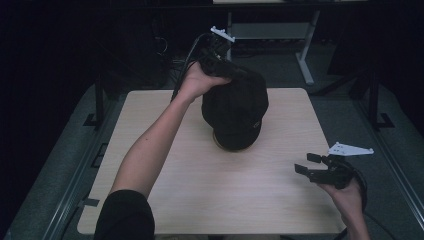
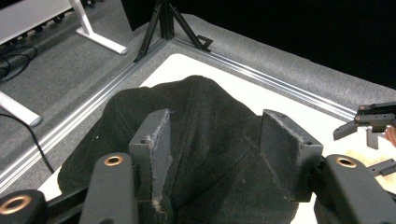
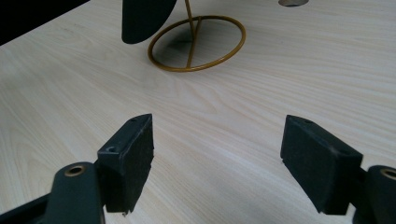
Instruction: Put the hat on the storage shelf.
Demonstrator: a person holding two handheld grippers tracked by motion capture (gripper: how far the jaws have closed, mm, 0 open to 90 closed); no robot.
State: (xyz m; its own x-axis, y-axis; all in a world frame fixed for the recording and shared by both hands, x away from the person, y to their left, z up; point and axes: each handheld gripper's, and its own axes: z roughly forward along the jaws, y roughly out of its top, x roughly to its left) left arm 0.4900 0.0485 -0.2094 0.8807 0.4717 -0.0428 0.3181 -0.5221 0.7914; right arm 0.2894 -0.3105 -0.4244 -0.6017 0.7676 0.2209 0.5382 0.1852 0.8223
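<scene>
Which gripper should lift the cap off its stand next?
Left, probably. The left gripper is at the black cap, jaws open astride its crown; the right gripper hovers open, well away.

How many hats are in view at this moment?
1. A black cap sits on a gold wire stand mid-table, with the left gripper at its crown. No others visible.

The left forearm (image 1: 150,145) extends forward across the table, bare below a dark sleeve (image 1: 125,217), with the left hand (image 1: 197,81) raised at the far side and gripping the left gripper (image 2: 212,140). That gripper's jaws stand apart, and whether they pinch anything cannot be confirmed, since the pads are partly hidden. The right hand (image 1: 345,195) sits low at the near right and holds the right gripper (image 3: 217,154) with its jaws spread wide, pointing left.
</scene>
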